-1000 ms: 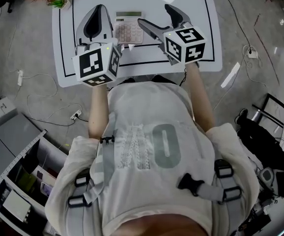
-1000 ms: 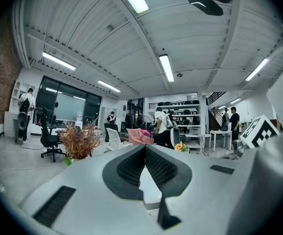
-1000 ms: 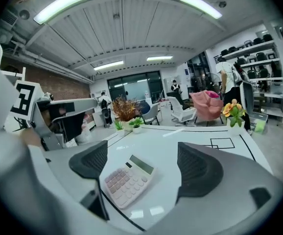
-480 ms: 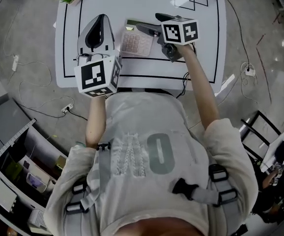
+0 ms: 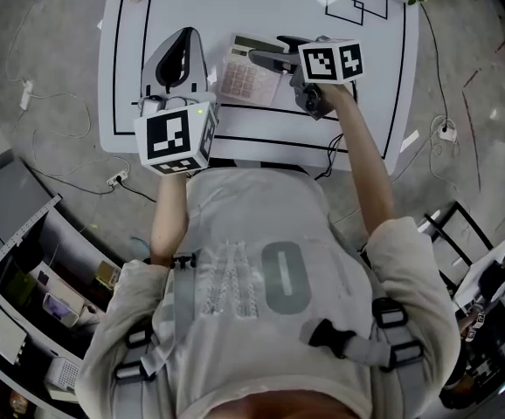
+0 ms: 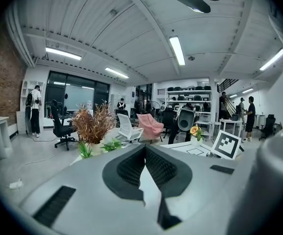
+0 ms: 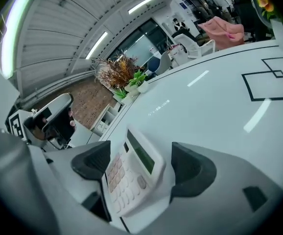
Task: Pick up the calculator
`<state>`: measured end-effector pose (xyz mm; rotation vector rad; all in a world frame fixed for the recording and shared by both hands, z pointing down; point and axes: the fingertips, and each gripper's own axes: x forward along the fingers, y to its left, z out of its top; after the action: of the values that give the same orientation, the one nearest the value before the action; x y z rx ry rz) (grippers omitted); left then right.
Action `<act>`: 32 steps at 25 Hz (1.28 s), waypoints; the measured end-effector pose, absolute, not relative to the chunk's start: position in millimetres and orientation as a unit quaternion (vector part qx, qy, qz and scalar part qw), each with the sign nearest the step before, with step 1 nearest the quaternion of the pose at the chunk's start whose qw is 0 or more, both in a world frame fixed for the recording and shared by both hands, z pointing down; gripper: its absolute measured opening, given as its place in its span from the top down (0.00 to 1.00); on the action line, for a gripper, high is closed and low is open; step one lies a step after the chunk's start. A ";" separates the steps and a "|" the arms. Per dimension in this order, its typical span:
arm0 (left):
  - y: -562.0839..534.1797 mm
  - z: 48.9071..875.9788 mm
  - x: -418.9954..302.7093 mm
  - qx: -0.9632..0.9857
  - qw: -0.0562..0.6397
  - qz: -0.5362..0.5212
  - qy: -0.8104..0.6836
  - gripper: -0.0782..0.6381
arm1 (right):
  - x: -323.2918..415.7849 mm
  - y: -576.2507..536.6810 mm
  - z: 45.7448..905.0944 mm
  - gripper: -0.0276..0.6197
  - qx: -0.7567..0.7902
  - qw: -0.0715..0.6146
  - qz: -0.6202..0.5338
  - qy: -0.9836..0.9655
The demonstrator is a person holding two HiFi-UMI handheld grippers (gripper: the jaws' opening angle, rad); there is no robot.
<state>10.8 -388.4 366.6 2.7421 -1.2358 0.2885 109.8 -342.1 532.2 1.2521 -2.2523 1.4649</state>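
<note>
Head view: at 12 o'clock on the smooth white table, the right gripper hides the right edge of the flat, pale calculator.

Left gripper view: the left gripper has its ribbed dark pads closed together, with nothing between them.

Right gripper view: the jaws stand wide and have just been closing a little. The calculator lies between them with its rounded keys showing, and the pads do not press on it. Its near end is cut off.

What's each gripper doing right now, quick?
Left gripper: shut, empty.
Right gripper: open, jaws have just been closing slightly, calculator between them, not gripped yet.

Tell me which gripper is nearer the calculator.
Right. The right gripper straddles the calculator, its open jaws having just been closing; the left gripper, shut, stands apart beside it.
</note>
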 end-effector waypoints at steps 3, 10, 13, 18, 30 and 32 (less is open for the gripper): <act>-392.2 372.8 9.5 0.905 0.066 0.102 -0.408 0.86 | 107.6 -339.6 535.3 0.49 0.404 0.092 0.509 -0.754; -396.6 379.2 12.6 0.904 0.077 0.107 -0.407 0.86 | 103.4 -334.7 545.8 0.67 0.391 0.150 0.510 -0.751; -395.9 381.2 14.5 0.904 0.079 0.110 -0.405 0.86 | 103.8 -332.6 547.6 0.68 0.388 0.156 0.513 -0.750; -396.3 384.5 12.5 0.903 0.079 0.117 -0.407 0.86 | 100.4 -335.3 533.5 0.81 0.387 0.066 0.545 -0.741; -395.0 371.8 10.8 0.903 0.067 0.107 -0.412 0.86 | 91.6 -347.4 506.3 0.84 0.414 -0.027 0.546 -0.728; -392.3 371.5 11.3 0.904 0.068 0.107 -0.409 0.86 | 90.3 -346.8 505.5 0.84 0.416 -0.023 0.542 -0.730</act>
<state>11.3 -392.3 371.5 2.7224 -1.2317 0.3228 90.3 -346.8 505.5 1.3253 -2.3277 1.7295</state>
